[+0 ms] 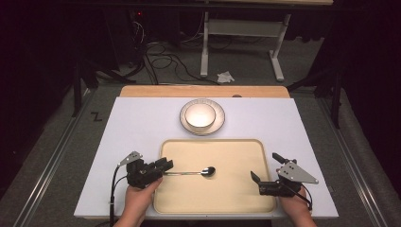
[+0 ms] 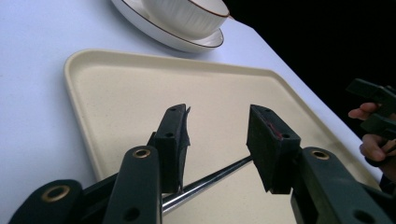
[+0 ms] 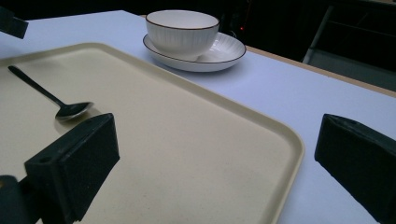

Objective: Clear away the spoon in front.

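A metal spoon (image 1: 195,172) lies on the beige tray (image 1: 213,198), its bowl toward the tray's middle and its handle pointing left. My left gripper (image 1: 165,168) reaches over the tray's left edge, jaws apart on either side of the handle. In the left gripper view the handle (image 2: 210,179) runs low between the pads of that gripper (image 2: 217,112) and neither pad presses on it. My right gripper (image 1: 265,165) stands wide open at the tray's right edge, nothing between its jaws (image 3: 217,123). The spoon (image 3: 70,109) lies well to its left.
A white ribbed bowl (image 1: 200,116) sits on a saucer (image 1: 220,120) beyond the tray's far edge, on the white tabletop (image 1: 283,123). A wooden strip (image 1: 156,91) borders the table's far side. Cables and a stand's legs are on the floor behind.
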A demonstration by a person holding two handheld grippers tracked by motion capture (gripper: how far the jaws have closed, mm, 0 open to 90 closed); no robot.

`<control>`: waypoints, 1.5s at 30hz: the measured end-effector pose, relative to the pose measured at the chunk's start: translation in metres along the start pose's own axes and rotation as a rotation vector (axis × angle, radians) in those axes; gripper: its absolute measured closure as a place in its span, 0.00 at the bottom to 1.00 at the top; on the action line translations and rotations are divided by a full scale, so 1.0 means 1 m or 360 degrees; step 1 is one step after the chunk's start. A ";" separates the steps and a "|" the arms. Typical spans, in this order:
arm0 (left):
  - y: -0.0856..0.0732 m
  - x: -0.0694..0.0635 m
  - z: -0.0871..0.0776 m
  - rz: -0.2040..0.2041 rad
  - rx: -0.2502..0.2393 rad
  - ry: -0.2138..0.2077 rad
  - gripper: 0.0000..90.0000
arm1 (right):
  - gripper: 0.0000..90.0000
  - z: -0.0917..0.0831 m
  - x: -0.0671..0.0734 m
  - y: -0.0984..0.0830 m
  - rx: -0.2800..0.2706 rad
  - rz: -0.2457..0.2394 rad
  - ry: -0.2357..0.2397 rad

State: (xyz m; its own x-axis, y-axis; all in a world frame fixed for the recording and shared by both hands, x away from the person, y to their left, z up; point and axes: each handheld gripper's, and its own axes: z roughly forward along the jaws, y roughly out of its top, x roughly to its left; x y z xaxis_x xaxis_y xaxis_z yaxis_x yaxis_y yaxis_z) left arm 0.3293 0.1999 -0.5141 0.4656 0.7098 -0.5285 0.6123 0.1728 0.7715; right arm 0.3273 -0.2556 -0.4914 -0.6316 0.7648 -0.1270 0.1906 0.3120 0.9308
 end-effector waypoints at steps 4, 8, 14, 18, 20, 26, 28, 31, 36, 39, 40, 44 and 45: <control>0.000 -0.001 0.001 0.0093 0.0068 0.0092 0.72 | 0.00 0.000 0.000 0.000 0.0004 -0.0001 -0.0001; 0.001 0.001 0.007 0.0146 0.0198 0.0125 0.87 | 0.00 0.000 0.000 0.000 0.0004 0.0001 0.0000; 0.001 -0.002 0.011 0.0258 0.0296 0.0232 1.00 | 0.00 0.000 0.000 0.001 0.0002 -0.0002 -0.0004; 0.001 -0.004 0.015 0.0332 0.0357 0.0306 1.00 | 0.00 0.000 0.001 0.000 0.0003 -0.0003 -0.0003; 0.001 -0.004 0.018 0.0353 0.0380 0.0335 1.00 | 0.00 0.000 0.001 0.000 0.0004 0.0004 -0.0002; 0.002 -0.001 0.022 0.0359 0.0428 0.0368 1.00 | 0.00 0.000 0.001 0.000 0.0004 0.0002 -0.0001; 0.002 -0.002 0.023 0.0376 0.0460 0.0383 1.00 | 0.00 0.000 0.000 0.000 -0.0002 0.0003 0.0003; 0.002 -0.004 0.024 0.0394 0.0482 0.0402 1.00 | 0.00 0.000 0.001 0.000 0.0006 0.0007 0.0006; 0.003 -0.004 0.025 0.0412 0.0504 0.0412 1.00 | 0.00 0.000 0.001 0.000 0.0007 0.0010 0.0008; 0.002 -0.006 0.024 0.0443 0.0533 0.0415 1.00 | 0.00 0.000 0.001 0.000 0.0008 0.0001 0.0006; 0.002 -0.006 0.024 0.0443 0.0533 0.0415 1.00 | 0.00 0.000 0.001 0.000 0.0008 0.0001 0.0006; -0.001 -0.013 0.018 0.0511 0.0592 0.0405 1.00 | 0.00 0.000 0.001 0.000 0.0006 0.0009 0.0007; -0.001 -0.013 0.018 0.0511 0.0592 0.0405 1.00 | 0.00 0.000 0.001 0.000 0.0006 0.0009 0.0007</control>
State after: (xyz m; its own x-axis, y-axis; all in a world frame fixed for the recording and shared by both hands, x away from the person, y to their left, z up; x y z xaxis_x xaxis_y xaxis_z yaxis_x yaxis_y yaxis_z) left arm 0.3340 0.1780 -0.5148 0.5252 0.8377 -0.1496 0.6712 -0.2996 0.6781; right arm 0.3264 -0.2549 -0.4915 -0.6337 0.7642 -0.1203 0.1971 0.3098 0.9301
